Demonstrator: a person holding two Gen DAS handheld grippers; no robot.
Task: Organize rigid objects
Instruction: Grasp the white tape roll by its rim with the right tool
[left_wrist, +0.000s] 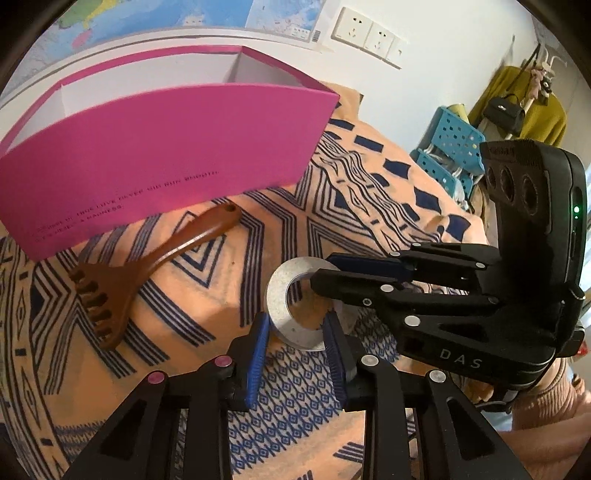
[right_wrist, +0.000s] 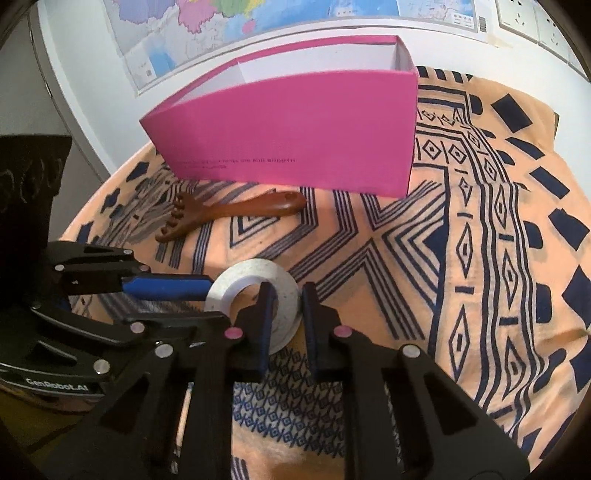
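**A:** So, where do you stand with the tidying?

**B:** Early, by my reading. The pink box (right_wrist: 295, 133) sits at the far edge of the patterned cloth (right_wrist: 498, 258), against the wall, and what you can see of its inside looks white and bare; the bottom is hidden, so you cannot be sure nothing is in it.

**A:** And the things to put away?

**B:** Two are out on the cloth. The wooden massage rake (left_wrist: 122, 273) lies just in front of the box, untouched. The tape roll (right_wrist: 255, 295) is near the middle of the cloth, towards you, and both your tools are on it.

**A:** How are they holding it?

**B:** Your right gripper (right_wrist: 286, 317) is pinched nearly shut across the roll's band on its right side, one finger inside the hole, one outside. Your left gripper (left_wrist: 295, 332) is only narrowly open and straddles the roll's near part; its blue pads (left_wrist: 258, 350) sit at the roll, though whether they truly press it I cannot tell.

**A:** So what remains?

**B:** Practically everything, I judge: you have the roll gripped but not lifted into the box, and the rake follows after.
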